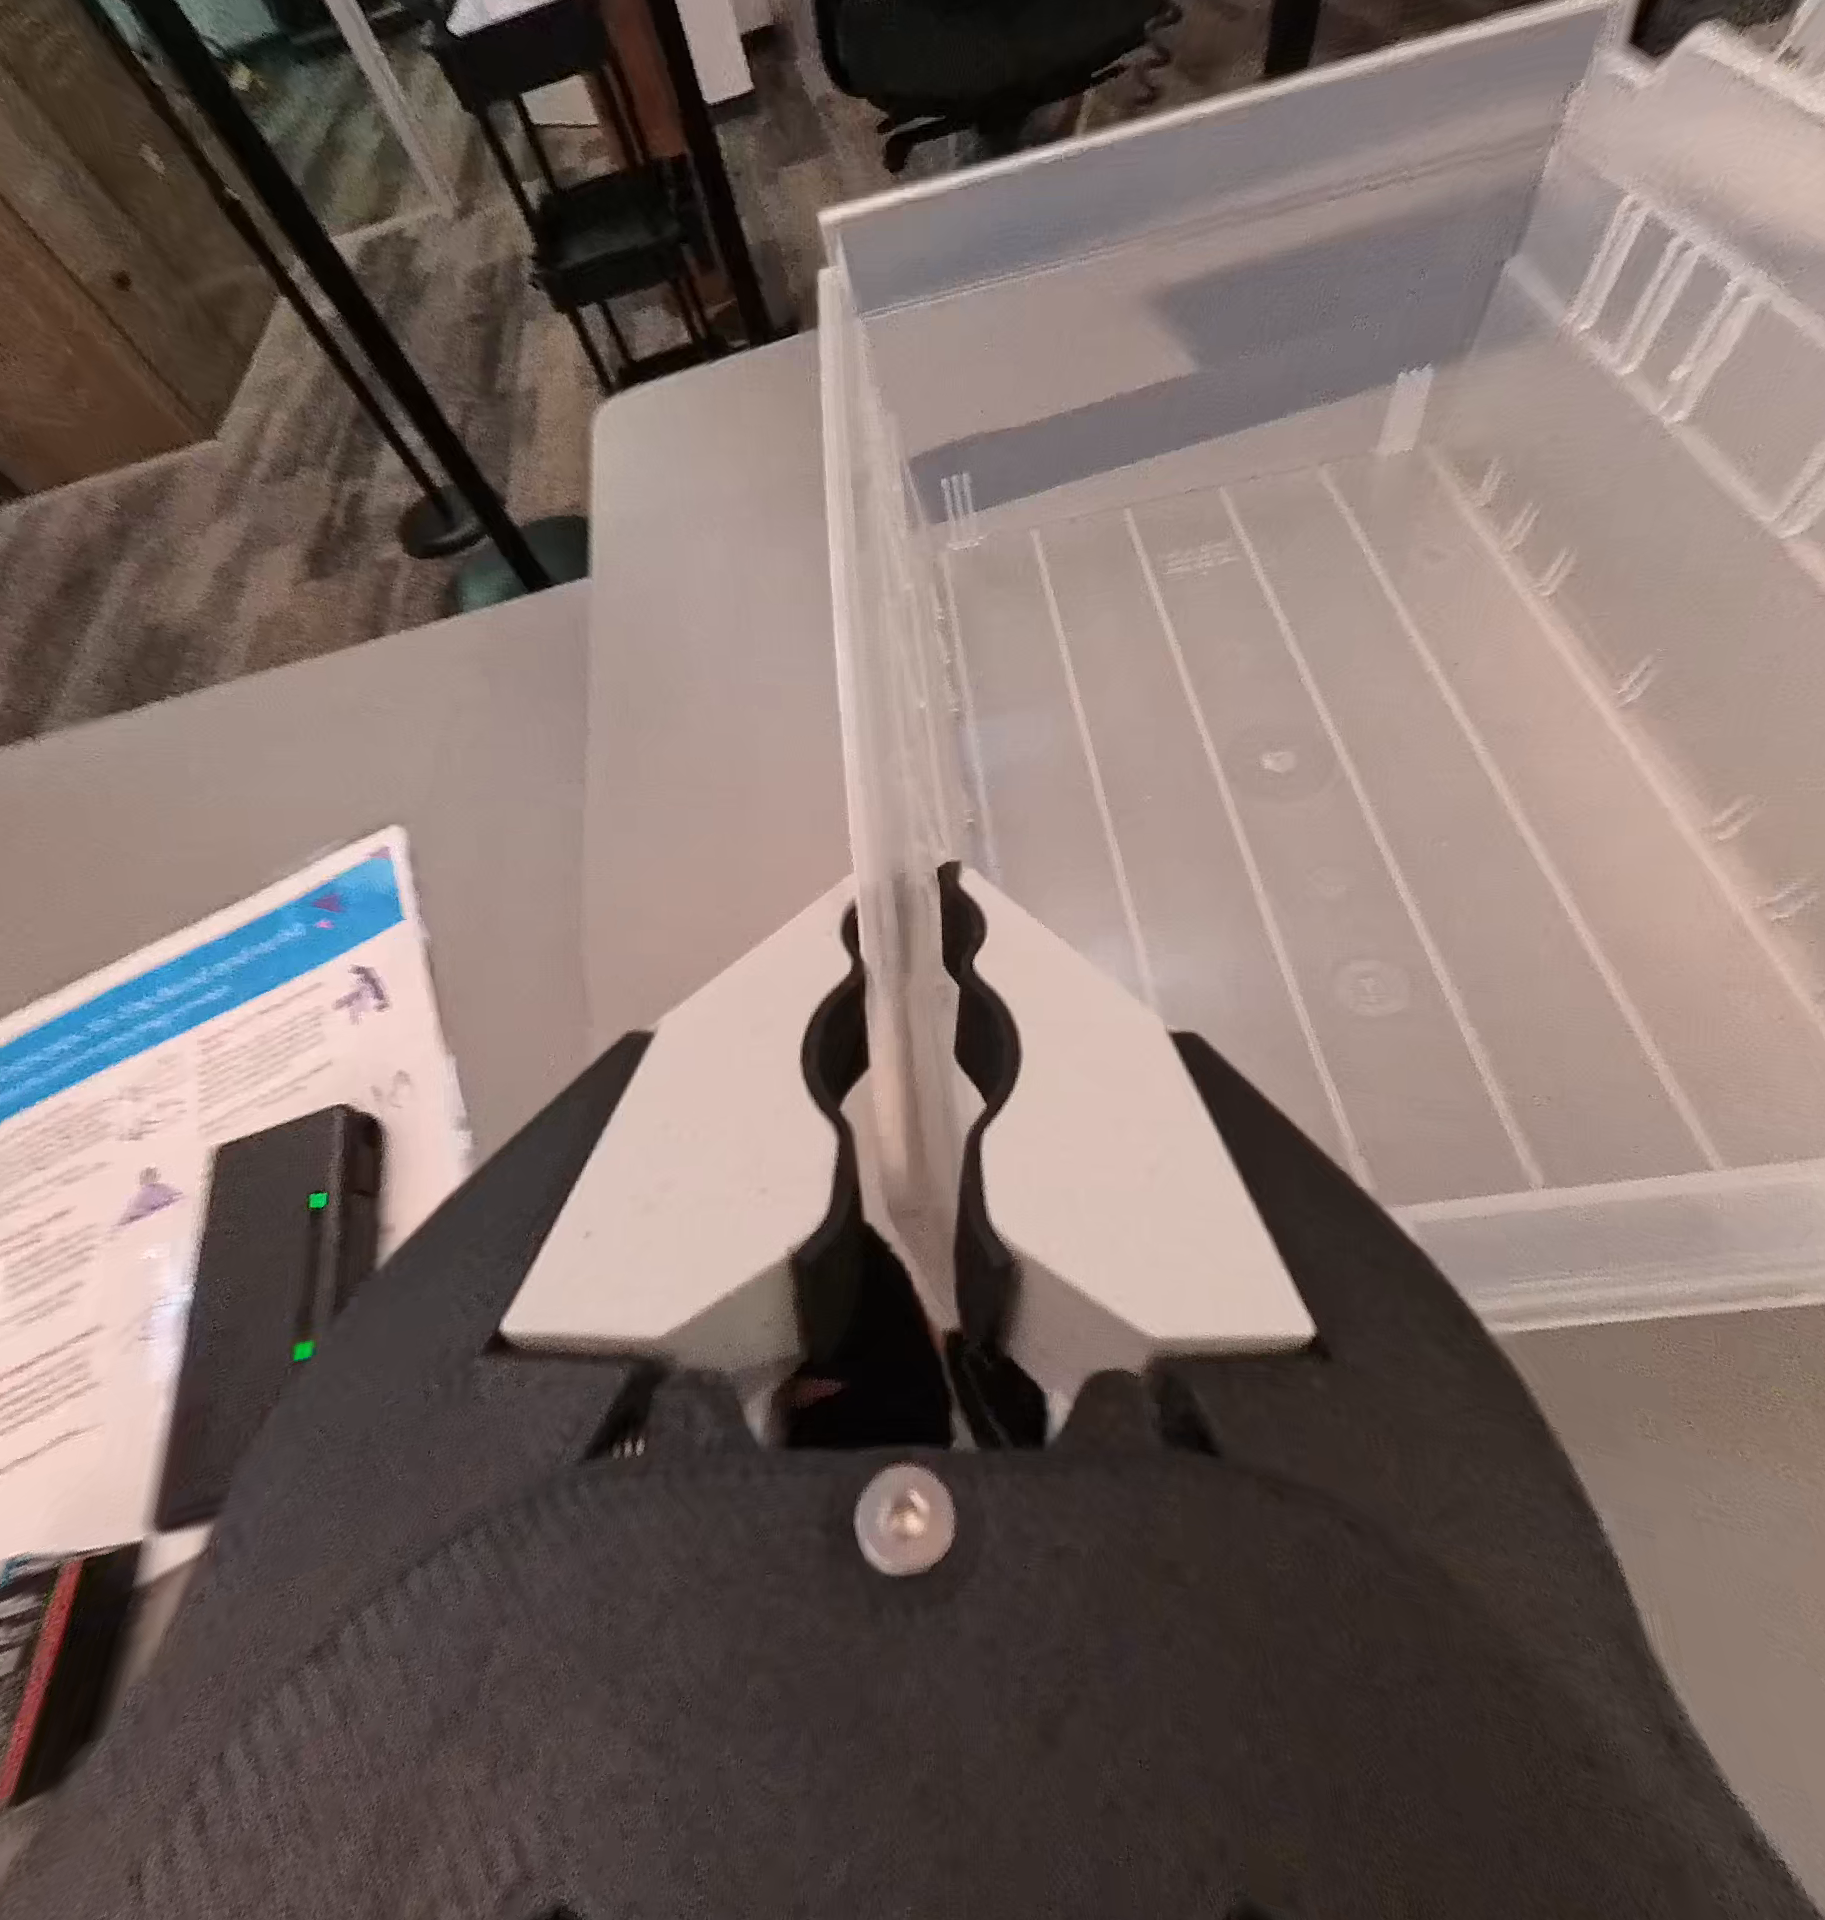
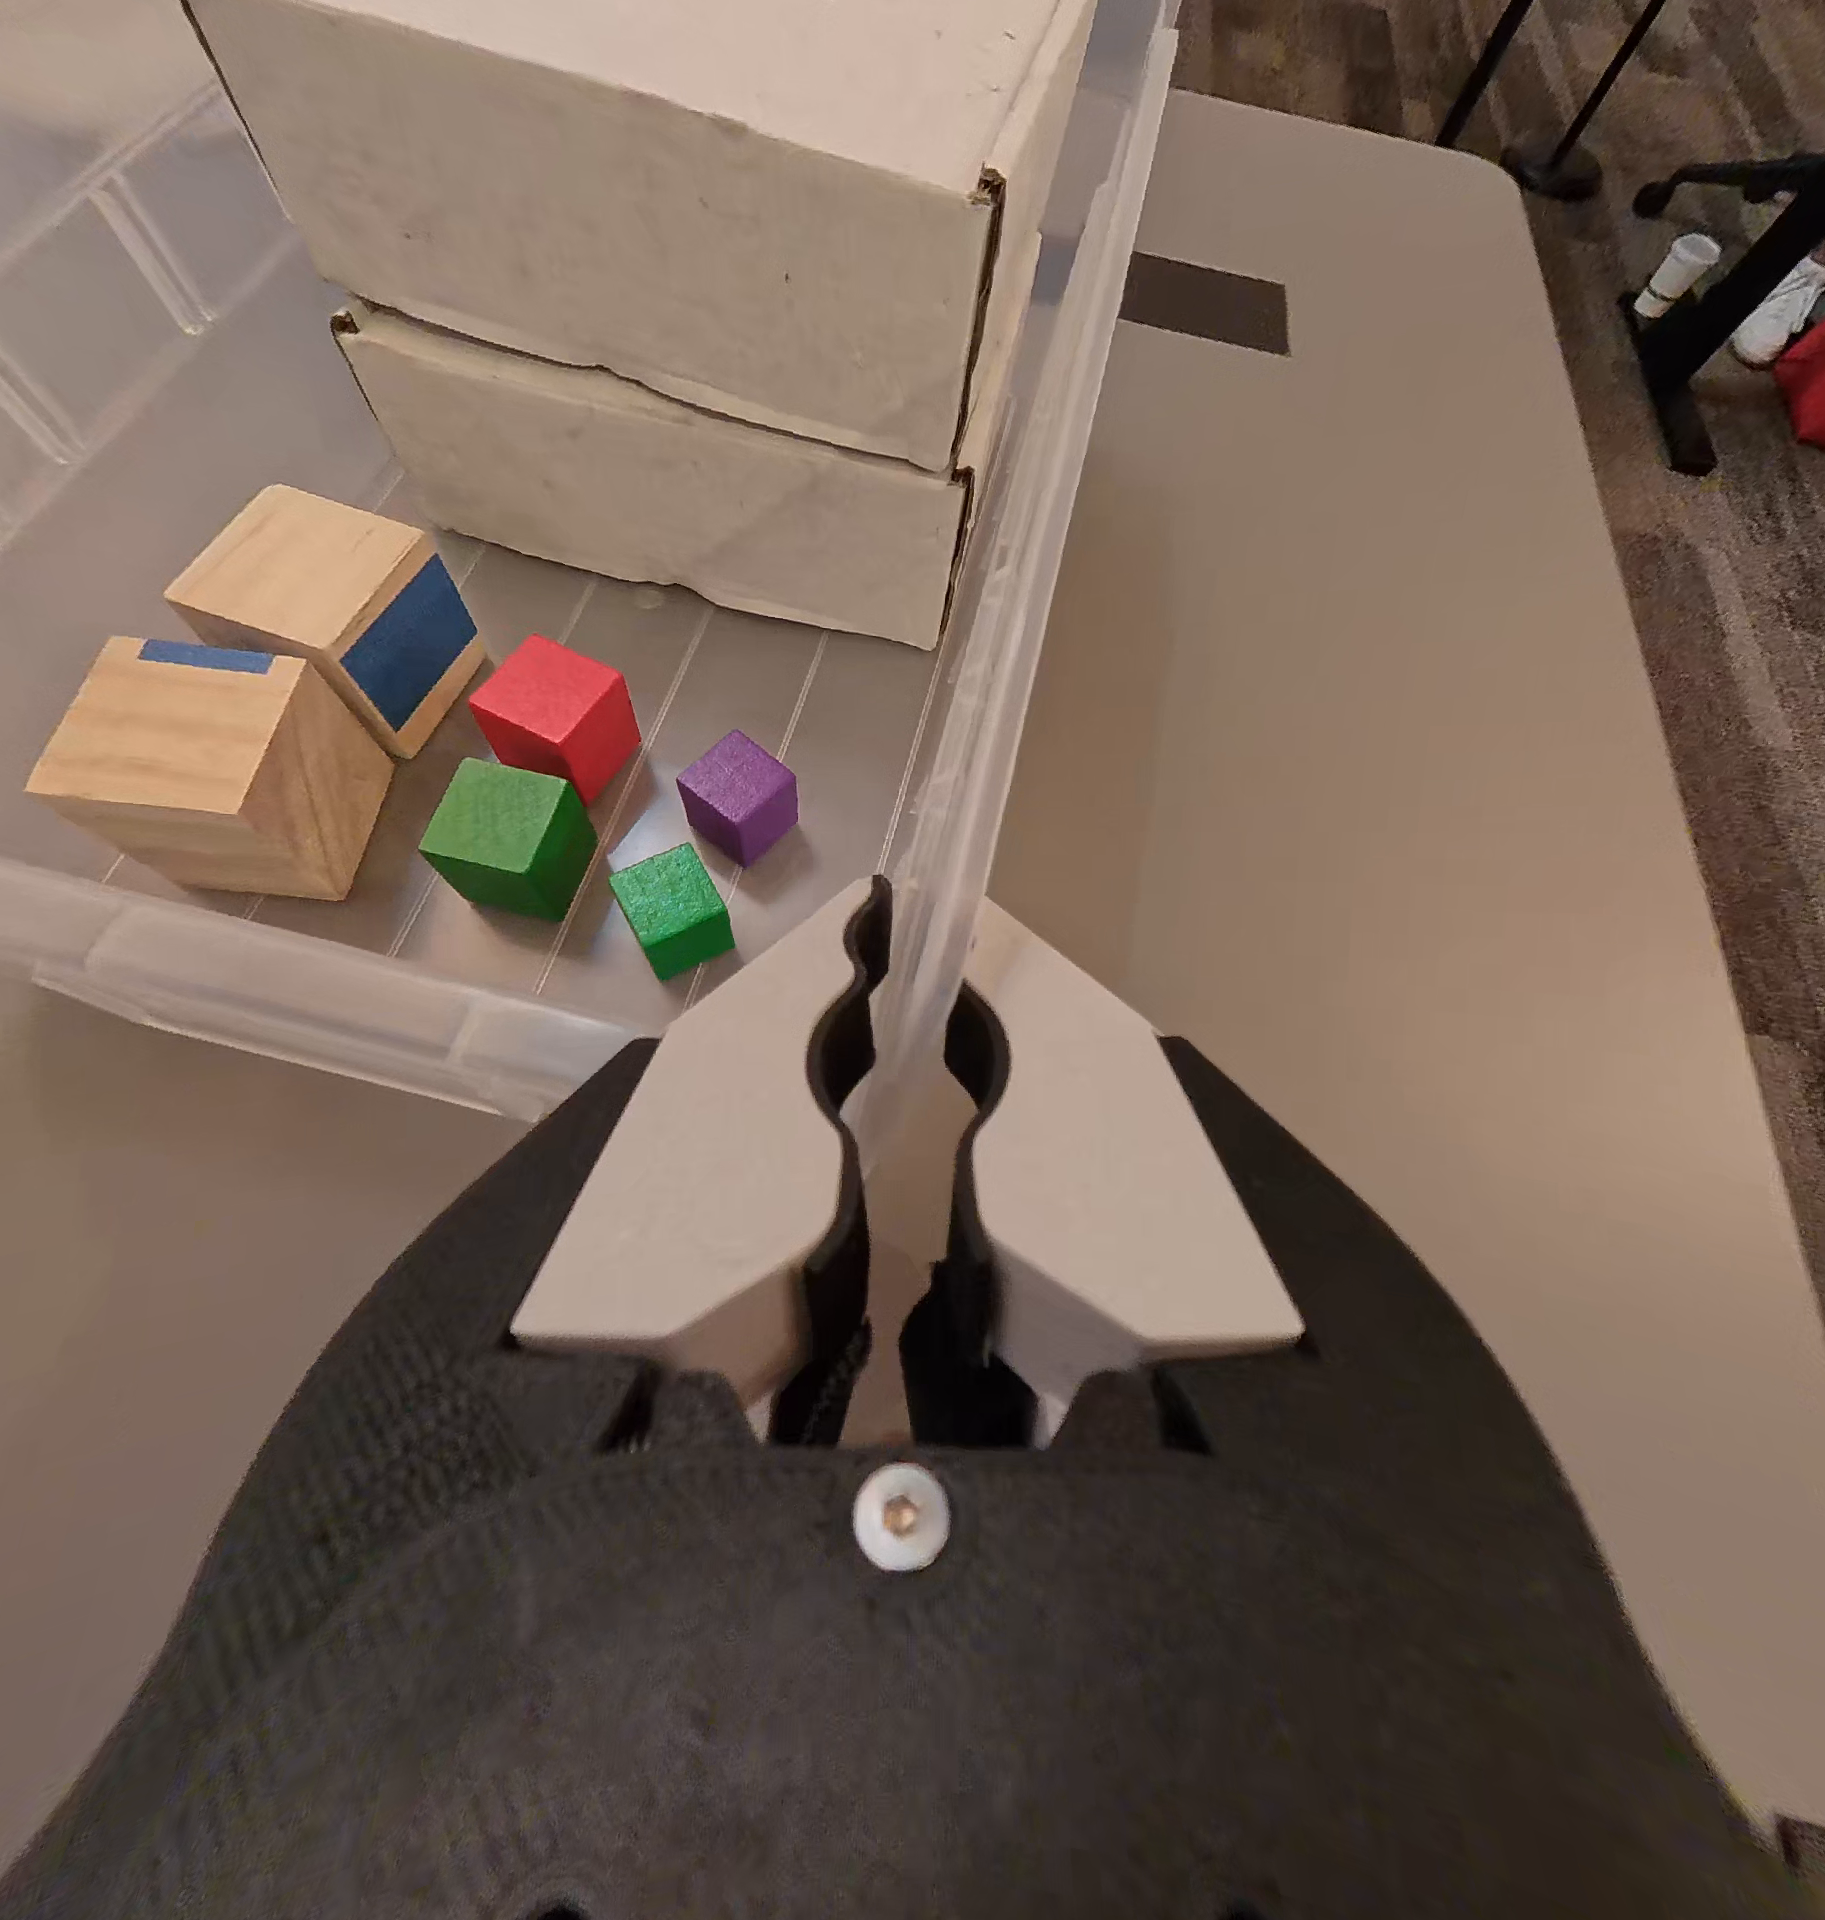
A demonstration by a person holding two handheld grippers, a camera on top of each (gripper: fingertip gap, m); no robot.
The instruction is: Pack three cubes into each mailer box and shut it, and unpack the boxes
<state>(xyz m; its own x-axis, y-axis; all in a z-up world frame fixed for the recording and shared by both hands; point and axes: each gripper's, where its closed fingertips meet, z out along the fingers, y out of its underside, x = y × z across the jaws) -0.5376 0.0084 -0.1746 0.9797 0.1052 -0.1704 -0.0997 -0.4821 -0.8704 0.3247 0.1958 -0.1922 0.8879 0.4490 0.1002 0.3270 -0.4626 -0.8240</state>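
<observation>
On the grey surface [image 2: 1355,831] sits a clear plastic bin [image 1: 1407,831], and both tongs are clenched on its side walls: left tongs [image 1: 903,1039] pinch the left wall, right tongs [image 2: 913,1039] pinch the right wall [image 2: 1001,644]. Looks like the bin is being carried or repositioned, so packing hasn't started, judging by the layout.

Inside the bin, right end: two white mailer boxes [image 2: 659,312], stacked one on the other, both shut. Loose cubes lie on the bin floor just in front of them, none inside a box as far as can be seen. Left end of the bin is bare.

Count: 2 mailer boxes; 2 big wooden cubes with blue patches [image 2: 212,769], touching each other; 1 red cube [image 2: 555,712]; 2 green cubes, larger [image 2: 508,836] and smaller [image 2: 671,909]; 1 purple cube [image 2: 736,795]. Six cubes total, enough for three per box.

Left to do: everything, from opening the boxes to unpacking them.

Off to the left on the surface: a printed sheet [image 1: 108,1091] with a black device [image 1: 264,1309] on it.
</observation>
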